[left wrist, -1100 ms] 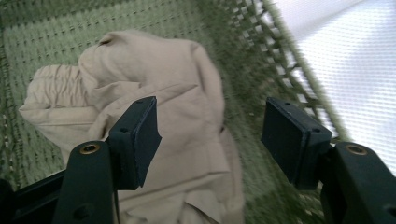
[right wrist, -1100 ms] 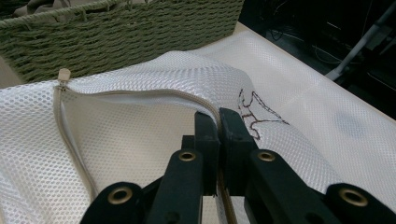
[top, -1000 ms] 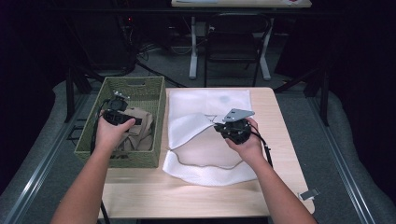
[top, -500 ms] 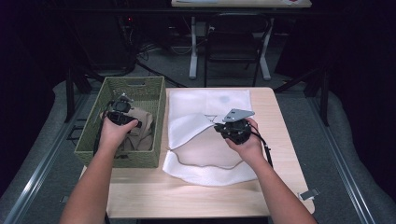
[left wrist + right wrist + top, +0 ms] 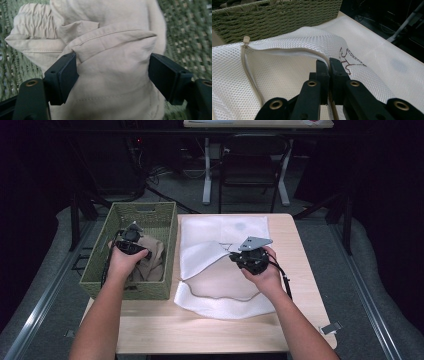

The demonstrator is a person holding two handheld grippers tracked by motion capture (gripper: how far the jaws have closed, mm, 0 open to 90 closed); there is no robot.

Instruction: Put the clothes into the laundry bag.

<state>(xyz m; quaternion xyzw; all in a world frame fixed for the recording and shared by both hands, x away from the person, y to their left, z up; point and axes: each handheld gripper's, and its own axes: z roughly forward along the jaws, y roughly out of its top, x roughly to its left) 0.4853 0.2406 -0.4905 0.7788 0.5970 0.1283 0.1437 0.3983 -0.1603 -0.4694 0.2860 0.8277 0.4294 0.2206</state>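
The left gripper point(image 5: 131, 241) was down inside the green woven basket point(image 5: 165, 222), which stood at the left edge of the surface point(image 5: 210, 330). A beige garment point(image 5: 152, 257) lay bunched in the basket. In the left gripper view the jaws stood wide, one on each side of a folded bulge of the beige garment point(image 5: 112, 57); they had just been opening. The left pad lay against the fold, the right pad at its edge, with no clear pinch in the cloth. A gathered, elastic-looking band of the garment showed at upper left of that view, with the basket weave behind it on both sides.

The right gripper point(image 5: 250, 257) was over the white mesh bag point(image 5: 225, 295), which lay flat on the surface just right of the basket, near its wall. In the right gripper view the jaws point(image 5: 329, 75) were closed almost completely on the zippered edge of the white mesh bag point(image 5: 287, 75), lifting that edge clear of the layer beneath so the mouth of the bag gaped toward the basket point(image 5: 274, 17). The zipper tape ran from the jaws in a curve to the zipper pull point(image 5: 246, 39) at the left of that view. A dark red stitched mark point(image 5: 348, 60) sat on the mesh just beyond the jaws. The far part of the bag lay flat.
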